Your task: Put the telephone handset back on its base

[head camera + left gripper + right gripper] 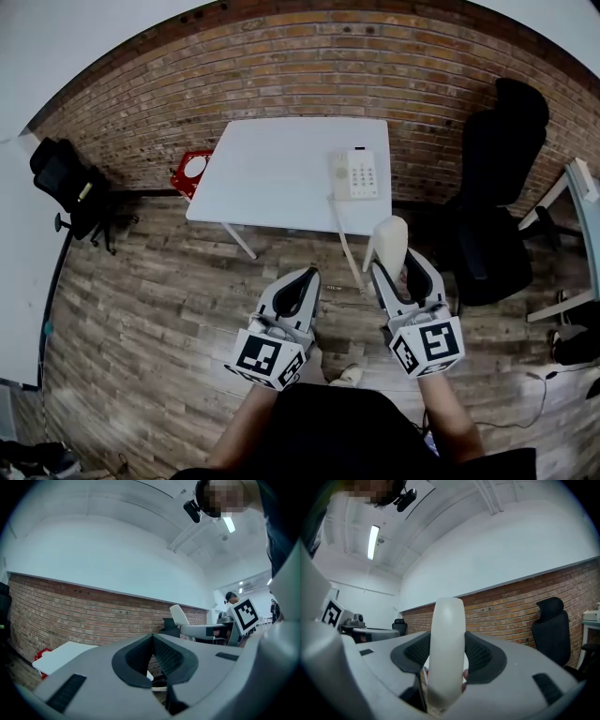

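Note:
The cream telephone base [356,174] with its keypad lies on the right part of the white table [272,178]. Its cord [349,246] runs down off the table's front edge. The cream handset [388,244] [447,648] stands upright in my right gripper [394,265] [448,654], which is shut on it, held over the floor short of the table. My left gripper [298,285] [152,654] is shut with nothing in it, level with the right one and to its left.
A black office chair [497,202] stands right of the table, another [70,183] at far left. A red object [192,172] sits by the table's left end. Brick wall [281,66] behind. A white desk [583,192] at the right edge, cables on the wooden floor.

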Motion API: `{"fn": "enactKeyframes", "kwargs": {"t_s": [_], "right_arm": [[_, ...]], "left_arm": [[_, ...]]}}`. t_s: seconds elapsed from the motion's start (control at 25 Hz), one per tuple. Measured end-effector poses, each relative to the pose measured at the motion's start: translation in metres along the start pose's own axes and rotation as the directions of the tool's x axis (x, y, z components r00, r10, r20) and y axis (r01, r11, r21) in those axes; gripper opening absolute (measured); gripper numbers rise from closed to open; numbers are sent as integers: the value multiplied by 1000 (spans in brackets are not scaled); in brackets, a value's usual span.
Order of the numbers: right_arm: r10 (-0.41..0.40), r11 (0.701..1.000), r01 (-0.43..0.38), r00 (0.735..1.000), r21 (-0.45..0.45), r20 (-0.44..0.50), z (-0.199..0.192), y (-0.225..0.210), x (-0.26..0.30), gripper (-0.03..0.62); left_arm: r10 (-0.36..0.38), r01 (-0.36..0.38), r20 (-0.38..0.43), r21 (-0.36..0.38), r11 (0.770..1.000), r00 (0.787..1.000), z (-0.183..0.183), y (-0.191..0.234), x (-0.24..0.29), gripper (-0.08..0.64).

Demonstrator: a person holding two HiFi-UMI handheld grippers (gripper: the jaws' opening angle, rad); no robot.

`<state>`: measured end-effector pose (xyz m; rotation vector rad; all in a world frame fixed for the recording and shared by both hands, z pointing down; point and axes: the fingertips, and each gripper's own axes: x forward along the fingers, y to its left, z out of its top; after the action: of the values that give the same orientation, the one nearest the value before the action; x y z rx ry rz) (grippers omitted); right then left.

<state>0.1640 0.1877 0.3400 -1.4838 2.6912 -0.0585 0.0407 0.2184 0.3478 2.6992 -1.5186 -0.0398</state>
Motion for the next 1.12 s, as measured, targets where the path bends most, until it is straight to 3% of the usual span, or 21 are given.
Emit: {"fn": "enactKeyframes", "kwargs": {"t_s": [0.44, 1.12], "right_arm": [[14, 1000, -14, 1000, -2, -6, 1, 0, 18, 227], [3, 1000, -3, 1000, 2, -22, -5, 5, 80, 227]], "left_arm": [[1, -1, -6, -10, 1000, 1000, -2, 12, 10, 9], [-15, 14, -11, -25, 1000, 1000, -3, 69, 35, 9]]}}
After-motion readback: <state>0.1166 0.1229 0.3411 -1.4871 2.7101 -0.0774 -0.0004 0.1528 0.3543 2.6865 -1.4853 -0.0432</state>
